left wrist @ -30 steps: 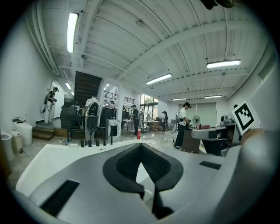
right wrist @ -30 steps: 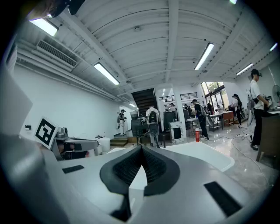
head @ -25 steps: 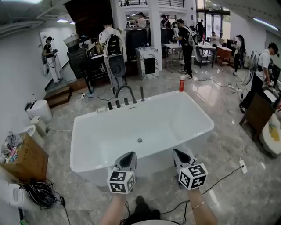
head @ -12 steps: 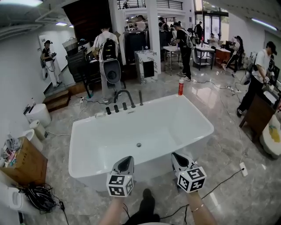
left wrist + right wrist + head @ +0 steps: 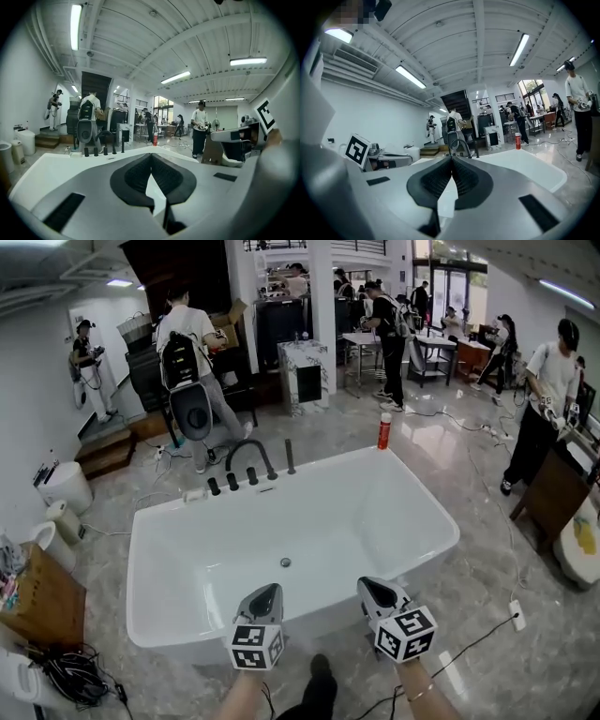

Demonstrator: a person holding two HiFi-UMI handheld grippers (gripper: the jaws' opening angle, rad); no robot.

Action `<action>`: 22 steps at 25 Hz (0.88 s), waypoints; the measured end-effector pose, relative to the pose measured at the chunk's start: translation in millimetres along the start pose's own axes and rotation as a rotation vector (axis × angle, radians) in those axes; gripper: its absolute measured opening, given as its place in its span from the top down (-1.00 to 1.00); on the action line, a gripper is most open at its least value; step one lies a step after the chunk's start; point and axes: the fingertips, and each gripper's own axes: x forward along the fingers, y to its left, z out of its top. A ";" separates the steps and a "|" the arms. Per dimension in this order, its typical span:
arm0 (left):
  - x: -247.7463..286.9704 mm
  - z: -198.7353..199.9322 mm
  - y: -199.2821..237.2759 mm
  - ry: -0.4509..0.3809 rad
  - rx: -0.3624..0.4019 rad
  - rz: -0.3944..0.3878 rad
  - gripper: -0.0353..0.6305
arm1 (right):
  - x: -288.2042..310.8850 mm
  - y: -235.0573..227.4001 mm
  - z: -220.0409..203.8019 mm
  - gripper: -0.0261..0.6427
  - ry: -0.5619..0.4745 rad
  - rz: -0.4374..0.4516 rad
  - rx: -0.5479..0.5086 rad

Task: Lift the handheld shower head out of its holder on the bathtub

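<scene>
Both closed and empty, left tool [image 5: 265,590] and right tool [image 5: 371,584] face the shower head [image 5: 290,456] across the bathtub [image 5: 375,457].

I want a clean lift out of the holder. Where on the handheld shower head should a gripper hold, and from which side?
Probably the upper half. The shower head stands as a slim upright stick on the bathtub's far rim, right of the arched faucet. Come level from the near side, across the tub, clamp its two sides, then lift straight up.
</scene>
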 end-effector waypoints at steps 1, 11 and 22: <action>19.1 2.2 4.8 0.003 -0.005 0.002 0.83 | 14.2 -12.7 2.6 0.90 0.004 0.001 0.006; 178.8 23.0 72.8 0.059 -0.027 0.003 0.83 | 171.6 -99.2 32.3 0.90 0.049 0.019 0.042; 256.3 27.9 102.3 0.102 -0.053 0.010 0.83 | 258.5 -151.3 36.1 0.90 0.108 0.033 0.042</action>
